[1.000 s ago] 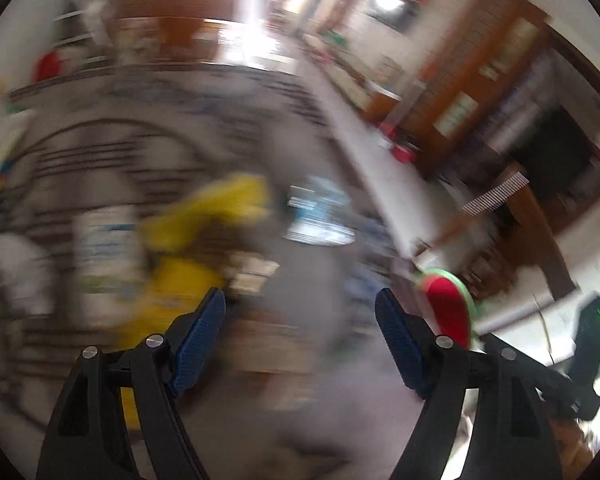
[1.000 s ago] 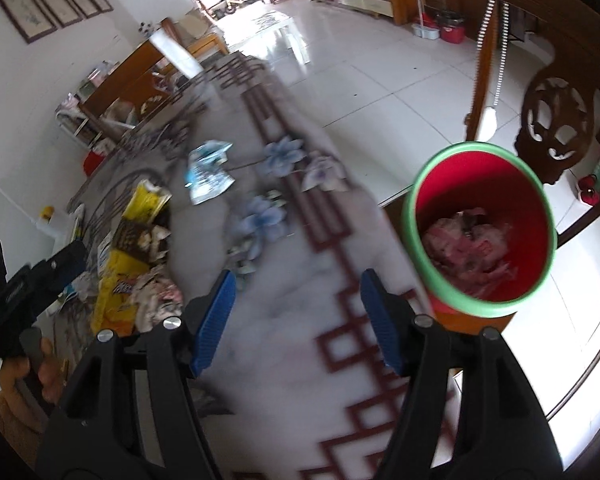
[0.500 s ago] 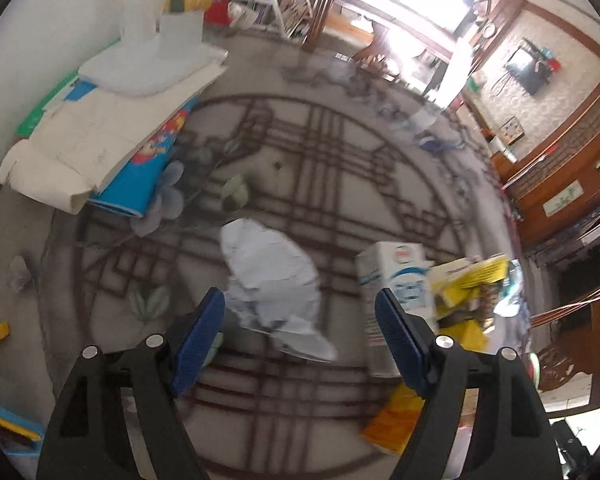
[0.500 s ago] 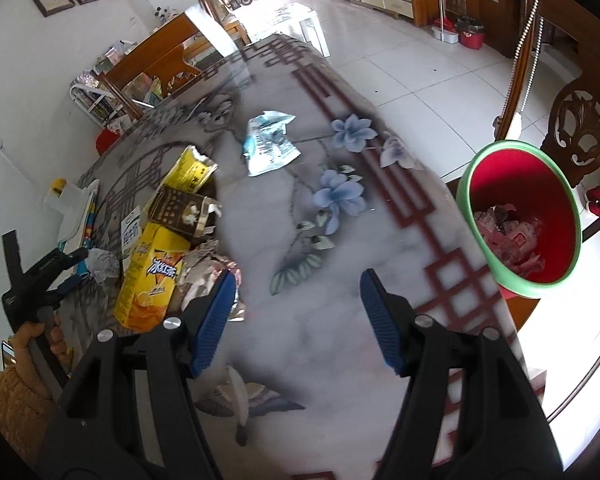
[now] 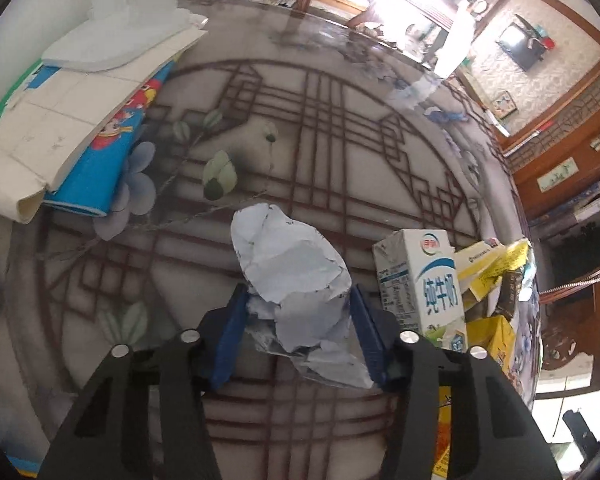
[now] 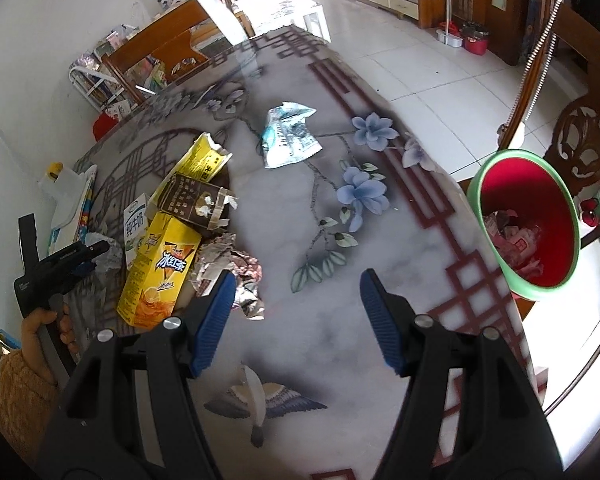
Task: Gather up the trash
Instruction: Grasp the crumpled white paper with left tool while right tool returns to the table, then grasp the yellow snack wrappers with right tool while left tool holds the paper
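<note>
right gripper (image 6: 296, 312) hangs open over the table (image 6: 340, 320), red bin (image 6: 526, 224) beside it.

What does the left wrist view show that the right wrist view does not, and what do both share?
Left wrist only: the left tongs, jaws just closing, pressed on the crumpled pale paper; a stack of books at the table's far edge.

Right wrist only: the red bin with a green rim beside the table, trash inside; the open, empty right tongs; a torn blue-white wrapper; crumpled foil.

Both: the patterned table, the white milk carton and the yellow drink carton.
</note>
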Tool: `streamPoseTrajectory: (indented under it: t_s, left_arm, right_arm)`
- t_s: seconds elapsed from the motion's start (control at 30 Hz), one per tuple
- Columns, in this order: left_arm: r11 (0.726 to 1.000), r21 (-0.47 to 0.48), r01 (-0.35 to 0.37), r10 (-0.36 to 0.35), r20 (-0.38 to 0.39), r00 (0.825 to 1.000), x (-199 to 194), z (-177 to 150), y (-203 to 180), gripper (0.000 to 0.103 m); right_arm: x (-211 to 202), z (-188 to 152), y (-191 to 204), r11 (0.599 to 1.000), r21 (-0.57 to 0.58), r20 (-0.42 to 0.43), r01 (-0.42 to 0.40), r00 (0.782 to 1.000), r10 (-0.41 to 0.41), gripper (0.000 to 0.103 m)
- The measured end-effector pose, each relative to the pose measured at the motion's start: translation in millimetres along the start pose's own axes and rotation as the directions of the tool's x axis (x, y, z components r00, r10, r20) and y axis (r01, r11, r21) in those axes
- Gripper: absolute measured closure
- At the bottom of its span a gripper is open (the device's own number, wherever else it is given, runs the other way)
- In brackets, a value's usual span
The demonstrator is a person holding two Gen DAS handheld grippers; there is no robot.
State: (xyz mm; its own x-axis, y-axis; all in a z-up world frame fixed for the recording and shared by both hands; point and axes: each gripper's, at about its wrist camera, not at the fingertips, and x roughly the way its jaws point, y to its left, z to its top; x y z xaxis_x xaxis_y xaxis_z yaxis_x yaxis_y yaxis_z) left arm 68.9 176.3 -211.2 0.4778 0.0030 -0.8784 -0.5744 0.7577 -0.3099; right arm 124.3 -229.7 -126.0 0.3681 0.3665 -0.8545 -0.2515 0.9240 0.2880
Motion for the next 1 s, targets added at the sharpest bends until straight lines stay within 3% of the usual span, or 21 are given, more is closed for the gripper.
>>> streamPoseTrajectory:
  t_s: [0.3, 0.6, 0.73, 1.0]
  left_arm:
    - [0.994, 0.078, 0.082, -0.082, -0.006, 0.997, -15.1, -15.0, -12.3, 0.059]
    - [0.993, 0.057, 0.1, -0.098, -0.034, 0.995, -14.1, -21.0, -4.3, 0.059]
    - [0.993, 0.04, 0.111, -0.11, -0.038, 0.993, -12.1, -20.3, -2.6, 0.058]
    - [0.992, 0.042, 0.12, -0.118, -0.047, 0.992, -10.2, -18.0, -2.2, 0.052]
  right_arm:
    - [33.6, 27.3, 44.3, 0.994, -0.079, -0.073, -0.077, 0.995, 0.071, 0.04]
    - [86.5, 87.3, 78.4, 0.979, 0.079, -0.162, -0.186, 0.967, 0.197, 0.036]
    - [114.4, 111.3, 98.7, 0.984, 0.075, -0.172, -0.16, 0.97, 0.17, 0.031]
    - [167.5, 124.5, 113.0, 0.987, 0.101, -0.269, -0.121, 0.952, 0.145, 0.03]
